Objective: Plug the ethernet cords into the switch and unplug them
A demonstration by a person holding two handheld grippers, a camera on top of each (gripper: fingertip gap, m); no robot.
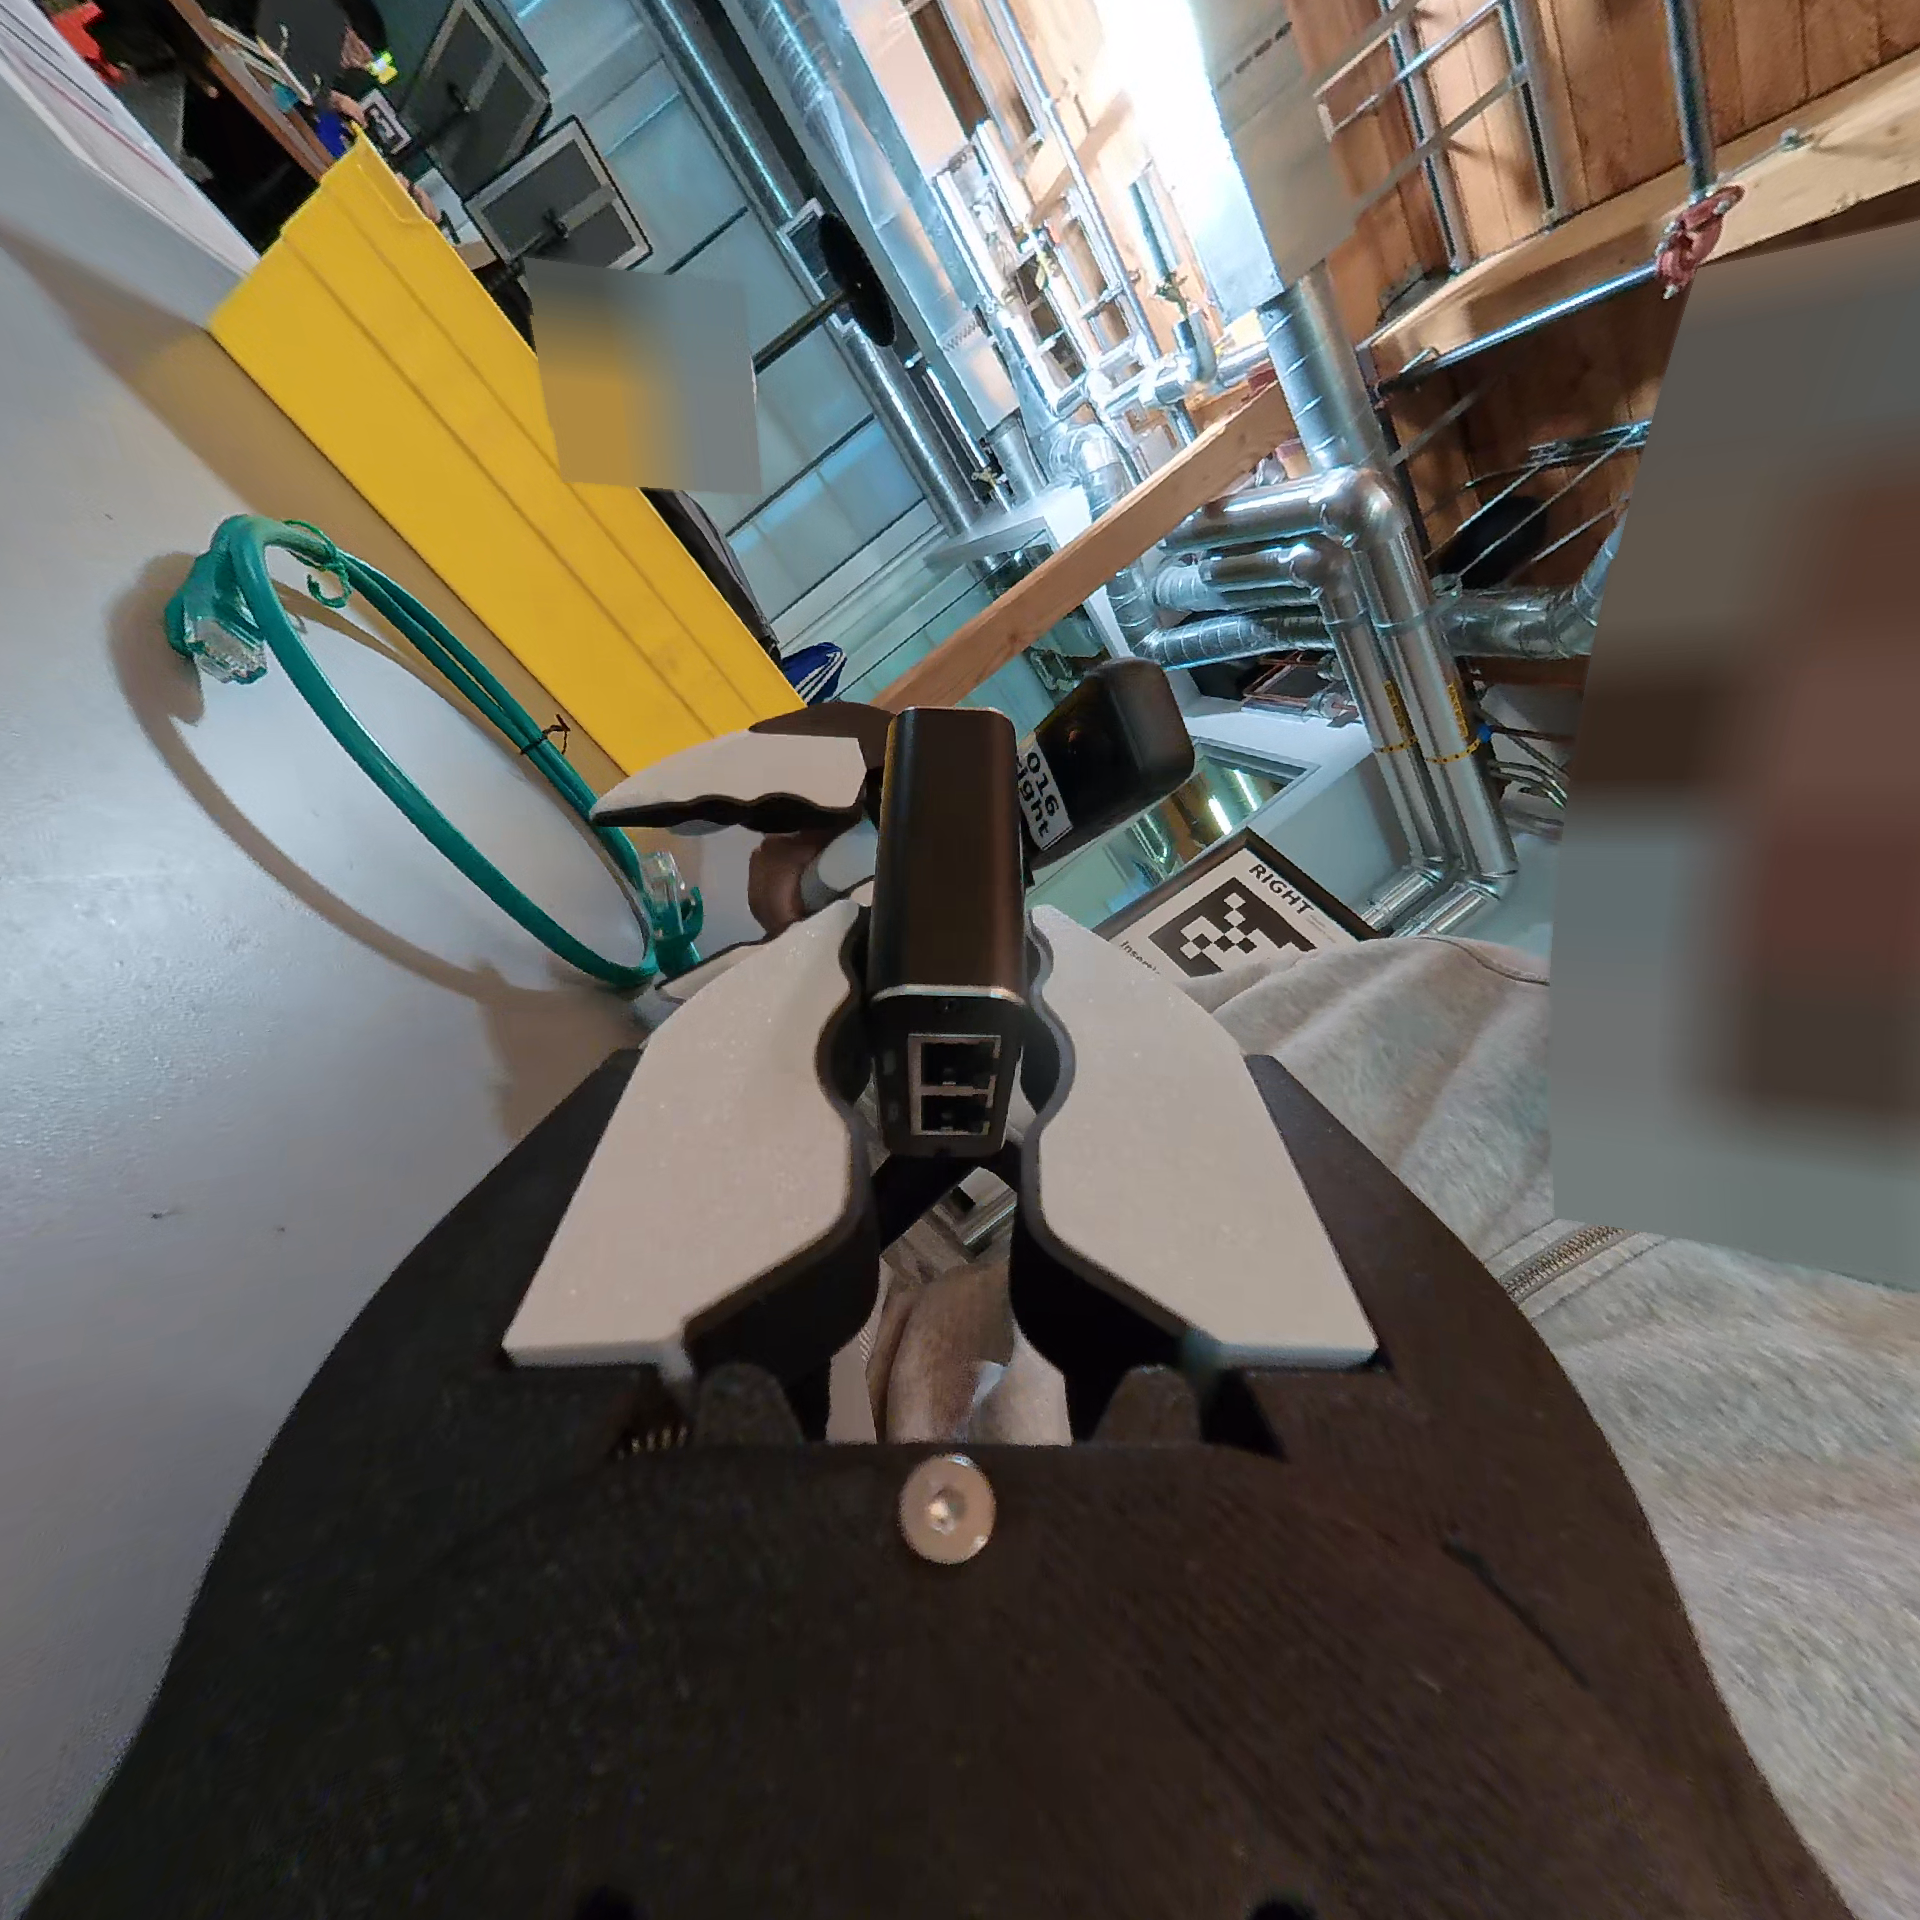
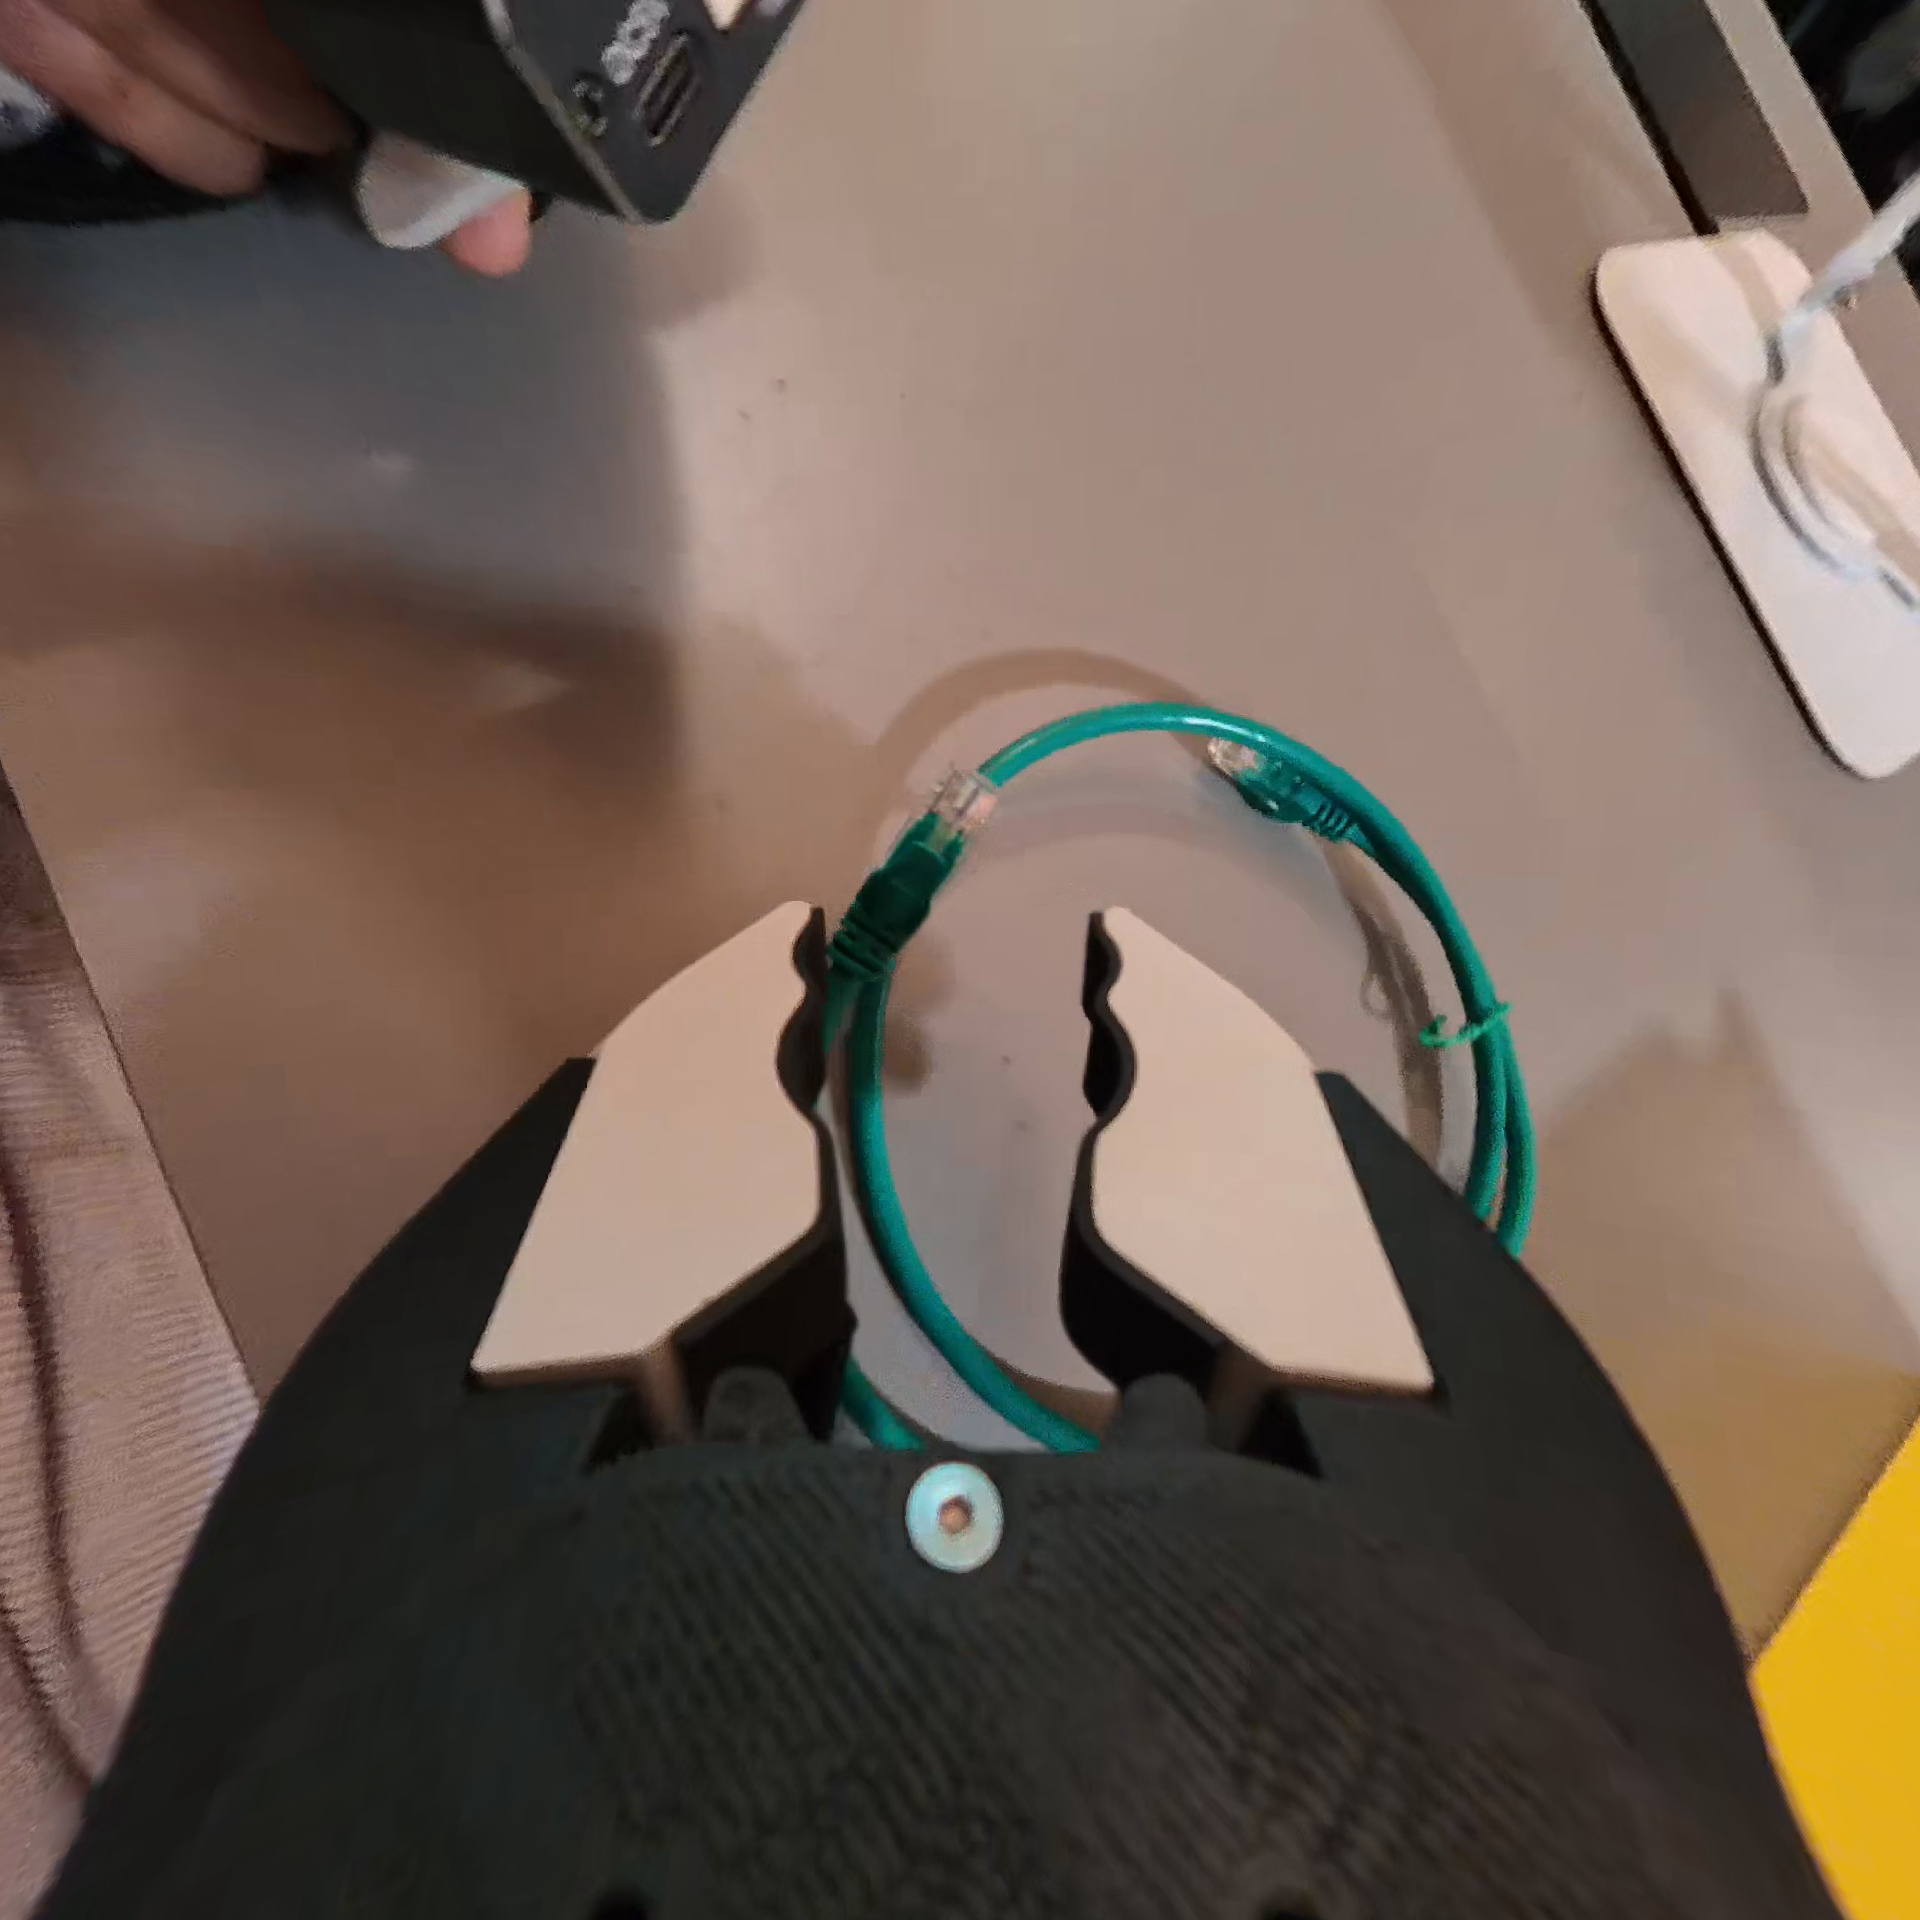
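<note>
My left gripper [image 1: 943, 966] is shut on a black switch [image 1: 943, 883], held above the table with its two empty ports facing the camera. The switch's far end also shows at the top left of the right wrist view [image 2: 582, 94]. A green ethernet cord [image 2: 883, 1195] lies coiled on the table, both plugs free. My right gripper [image 2: 951, 920] is open just above the coil, which runs between its fingers. One plug [image 2: 940, 821] lies just past its left fingertip, the other [image 2: 1247, 769] farther right. In the left wrist view the cord [image 1: 416, 769] lies left of the right gripper [image 1: 727, 795].
A yellow bin [image 1: 468, 436] stands behind the cord; its corner shows in the right wrist view [image 2: 1849, 1683]. A white stand base [image 2: 1756, 468] sits at the right of the grey table [image 2: 1039, 416]. A person in a grey top [image 1: 1558, 1351] is close by.
</note>
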